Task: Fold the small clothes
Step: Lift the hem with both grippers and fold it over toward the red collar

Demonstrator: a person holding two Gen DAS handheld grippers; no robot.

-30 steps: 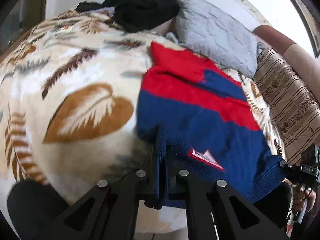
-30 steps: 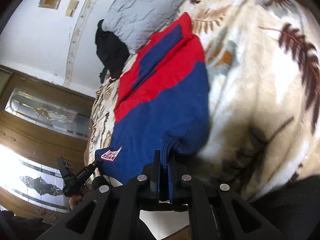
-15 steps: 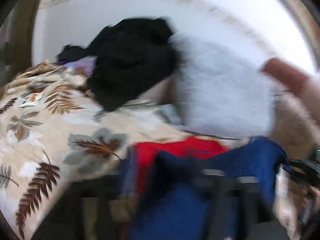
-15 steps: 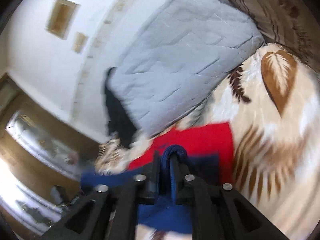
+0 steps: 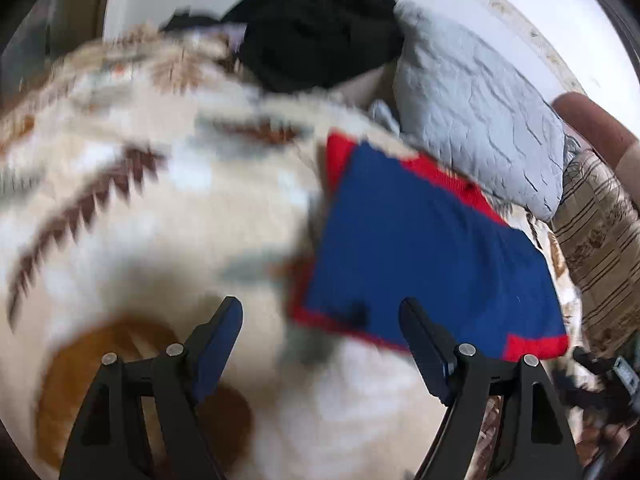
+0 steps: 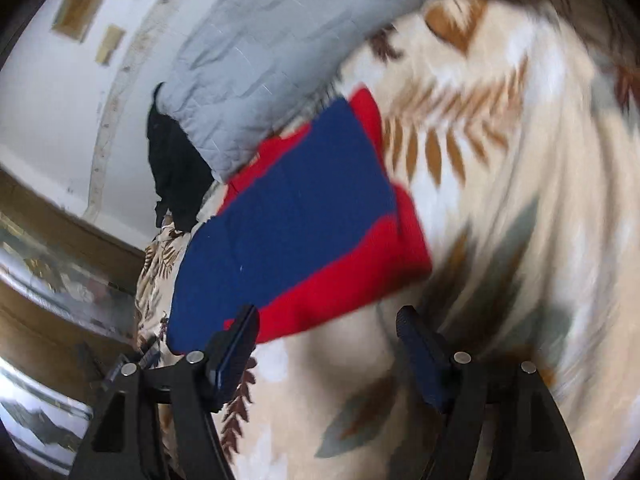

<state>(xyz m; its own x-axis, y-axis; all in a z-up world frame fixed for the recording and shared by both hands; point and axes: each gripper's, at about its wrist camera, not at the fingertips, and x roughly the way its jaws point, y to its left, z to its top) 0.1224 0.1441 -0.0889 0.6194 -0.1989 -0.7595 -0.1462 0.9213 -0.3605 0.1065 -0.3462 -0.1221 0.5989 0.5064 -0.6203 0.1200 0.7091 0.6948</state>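
Observation:
A small red and blue knit sweater [image 5: 424, 248] lies folded in half on the leaf-patterned blanket [image 5: 160, 216], blue side up with red edges showing. It also shows in the right wrist view [image 6: 296, 224]. My left gripper [image 5: 320, 316] is open and empty, just in front of the sweater's near left edge. My right gripper [image 6: 326, 320] is open and empty, just in front of the sweater's near red edge. Both views are blurred by motion.
A grey quilted pillow [image 5: 476, 108] lies behind the sweater, also in the right wrist view [image 6: 280, 52]. A pile of black clothes [image 5: 316, 28] sits at the far end. A striped cushion [image 5: 600, 240] is at the right. The blanket [image 6: 500, 200] covers the bed.
Both grippers held the sweater's bottom hem, carried it up over the top part, let go and opened. The sweater now lies folded in half, and both grippers have drawn back.

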